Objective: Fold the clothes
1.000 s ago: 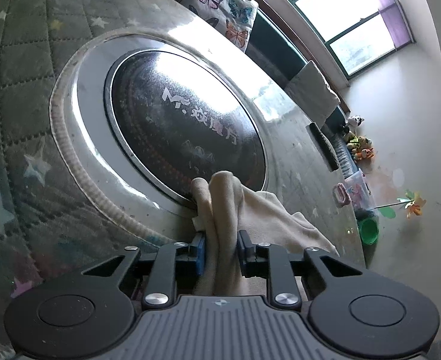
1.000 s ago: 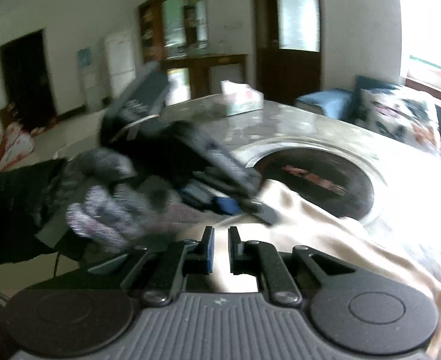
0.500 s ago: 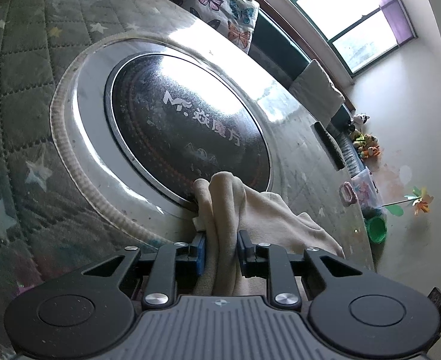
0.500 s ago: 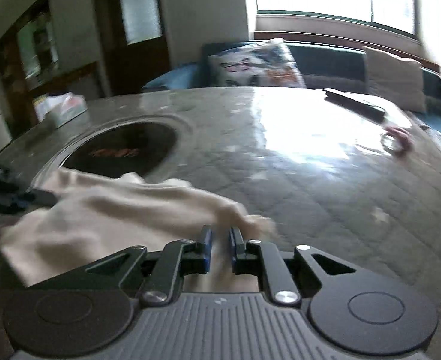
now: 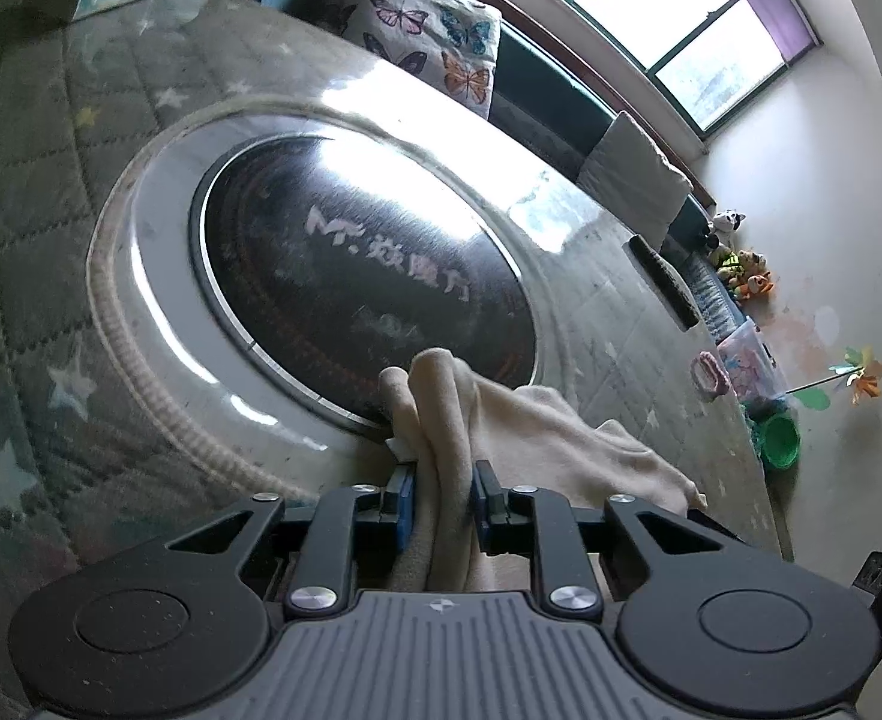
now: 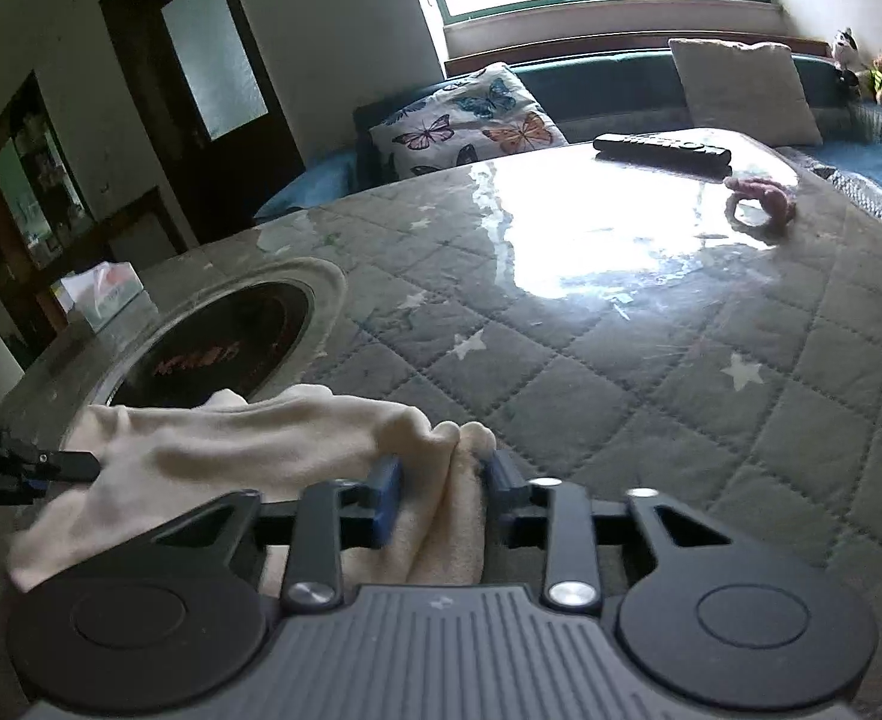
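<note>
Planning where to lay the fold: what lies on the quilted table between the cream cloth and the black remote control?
In the right wrist view, only bare quilted table cover separates the cream cloth from the black remote control.

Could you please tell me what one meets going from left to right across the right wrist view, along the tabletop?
Tissue box → round black cooktop → cream garment → remote control → pink ring toy.
</note>
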A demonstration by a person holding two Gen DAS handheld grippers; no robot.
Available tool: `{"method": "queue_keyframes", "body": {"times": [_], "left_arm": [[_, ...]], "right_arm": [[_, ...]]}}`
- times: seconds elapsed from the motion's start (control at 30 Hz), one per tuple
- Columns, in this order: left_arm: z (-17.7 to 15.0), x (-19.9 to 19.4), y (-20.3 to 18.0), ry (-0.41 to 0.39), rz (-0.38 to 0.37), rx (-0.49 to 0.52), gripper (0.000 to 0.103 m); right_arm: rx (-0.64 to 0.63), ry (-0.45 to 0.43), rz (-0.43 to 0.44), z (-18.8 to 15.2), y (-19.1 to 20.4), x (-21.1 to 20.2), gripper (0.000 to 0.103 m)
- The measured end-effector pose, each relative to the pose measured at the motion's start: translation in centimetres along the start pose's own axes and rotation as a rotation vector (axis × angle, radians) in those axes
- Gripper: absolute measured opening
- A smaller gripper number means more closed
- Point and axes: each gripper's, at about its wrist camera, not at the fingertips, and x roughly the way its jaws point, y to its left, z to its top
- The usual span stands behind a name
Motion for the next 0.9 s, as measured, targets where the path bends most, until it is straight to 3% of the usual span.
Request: {"method": "queue_keyframes", "body": {"times": [0.3,0.6,0.9], "left_arm": [[2.0,0.1,-6.0,-0.040,-0.054,0.133,0.012],[3.3,6.0,-13.7,0.008,-0.126,0.239,0.011],[4.2,12.0,-19.4,0.056,-0.152,0.326,0.011]], "right_arm": [[-0.016,-0.119,-0.013,2.0,-0.6,-3.9,0.009],[-0.033,-0.202,-0.170,5.7,-5.5,-7.1,0.009],[-0.012,-0.215,-0.286,8.0,-10.8,-6.6,0.009]]}}
